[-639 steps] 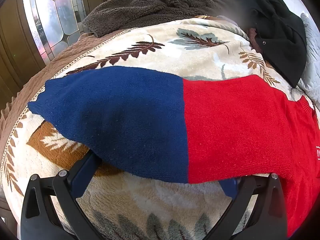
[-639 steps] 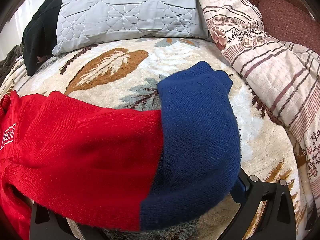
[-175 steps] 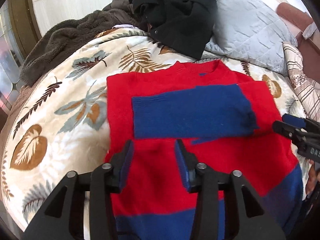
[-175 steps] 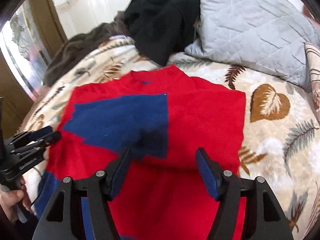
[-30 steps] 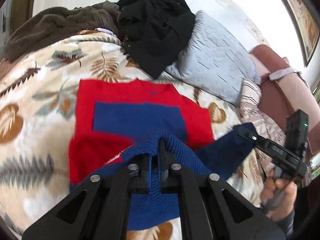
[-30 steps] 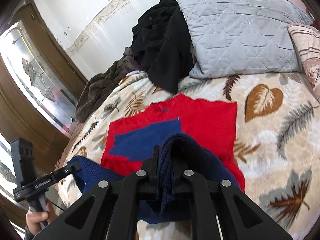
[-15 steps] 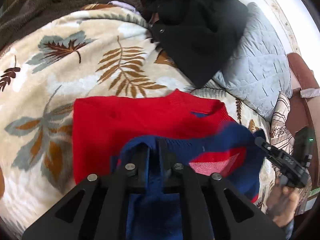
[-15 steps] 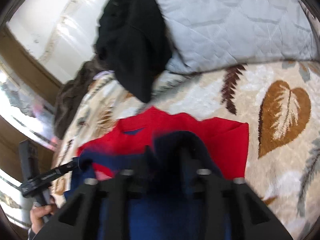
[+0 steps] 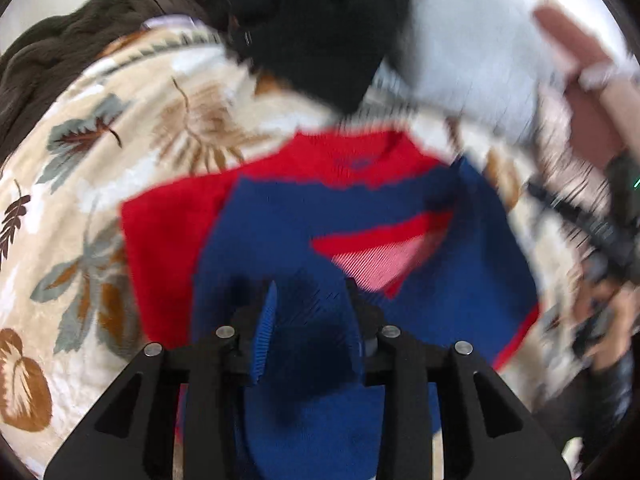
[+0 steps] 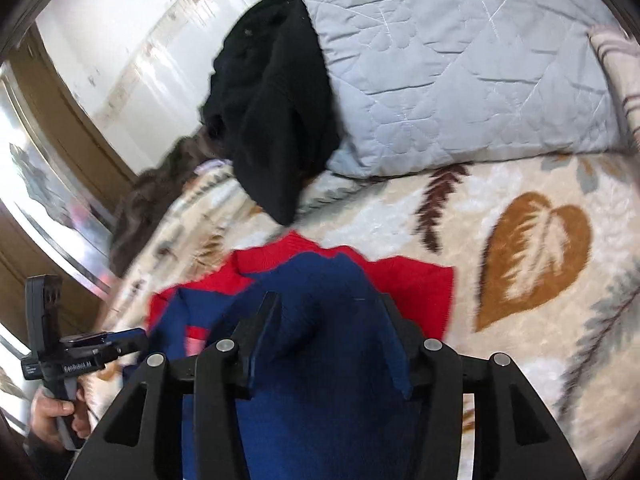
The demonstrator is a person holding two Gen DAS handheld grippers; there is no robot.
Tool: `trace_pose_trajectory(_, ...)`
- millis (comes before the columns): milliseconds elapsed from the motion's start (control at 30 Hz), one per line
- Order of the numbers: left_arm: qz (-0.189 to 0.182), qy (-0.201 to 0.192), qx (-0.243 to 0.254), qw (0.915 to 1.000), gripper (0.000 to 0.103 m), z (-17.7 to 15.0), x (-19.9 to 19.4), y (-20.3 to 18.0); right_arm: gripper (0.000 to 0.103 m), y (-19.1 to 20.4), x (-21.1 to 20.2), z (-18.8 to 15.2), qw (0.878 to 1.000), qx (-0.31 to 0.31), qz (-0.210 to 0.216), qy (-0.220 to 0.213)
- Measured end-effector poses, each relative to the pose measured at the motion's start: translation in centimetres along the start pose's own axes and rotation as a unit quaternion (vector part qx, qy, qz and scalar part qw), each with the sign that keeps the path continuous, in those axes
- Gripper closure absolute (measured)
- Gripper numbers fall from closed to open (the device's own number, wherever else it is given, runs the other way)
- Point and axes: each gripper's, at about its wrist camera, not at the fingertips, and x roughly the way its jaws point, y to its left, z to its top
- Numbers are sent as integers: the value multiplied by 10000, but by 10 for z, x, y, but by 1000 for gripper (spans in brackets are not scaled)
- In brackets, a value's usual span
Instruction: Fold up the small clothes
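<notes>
- Currently the red-and-blue sweater point(image 9: 360, 208) lies on the leaf-print bedspread point(image 10: 532, 264), blue hem folded up over the red body.
- Left gripper point(image 9: 310, 316): jaws just been opening, pads off, blue knit loose between them.
- Right gripper point(image 10: 328, 332): same, opening wider.
- Beyond the sweater: black garment point(image 10: 272, 112), grey quilted pillow point(image 10: 460, 64), white wall point(image 10: 132, 28).

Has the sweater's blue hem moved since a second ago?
Yes. The blue hem has been carried up over the red body toward the collar, nearer the black garment. Both grippers' jaws have just been opening, with blue knit between them.
</notes>
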Motion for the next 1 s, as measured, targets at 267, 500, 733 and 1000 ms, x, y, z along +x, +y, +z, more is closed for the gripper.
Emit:
trace_pose_trajectory(267,180,25,-337,9993,101,3,32,11,54,-7,38,0,9962,-465,-473,572)
trace_pose_trajectory(500,-21,-918,-1192,9886,101,5,-17,62,94,11,52,-1,9926,-807,-591,687)
trace_pose_trajectory(733,184,-1479,-1704,9740,101,4,-38,103,95,10,16,10,9967,-529,-581,-192)
trace_pose_trajectory(1000,-238,-1339,-2020,9699,95,-14,-11,127,78,-26,56,-7,9963,-200,-751,380)
